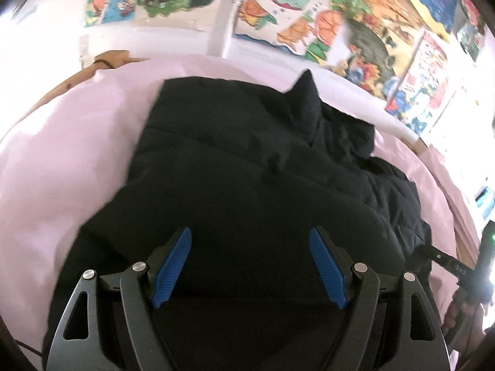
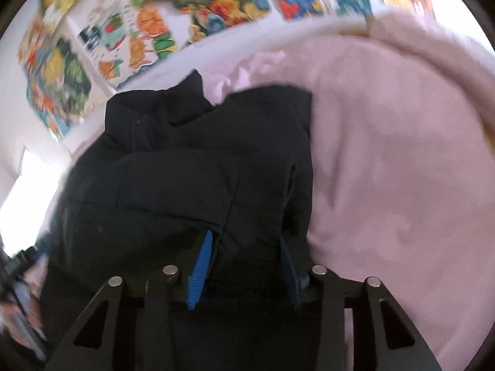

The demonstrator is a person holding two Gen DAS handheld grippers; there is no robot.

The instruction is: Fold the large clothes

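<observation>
Right gripper fingers pinch a thick fold of black puffer jacket on pink bedsheet; left gripper wide, empty; slick padding may slip free.

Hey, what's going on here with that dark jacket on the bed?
A person is folding a black puffy padded jacket laid out on a pale pink bedsheet, using a hand-held gripper in each hand. The right hand-held gripper has its blue-padded jaws closed on a fold of the jacket near its edge. The left hand-held gripper hangs over the jacket with its jaws apart, nothing between them. The jacket is already partly folded, with the collar standing up toward the wall of colourful posters.
</observation>
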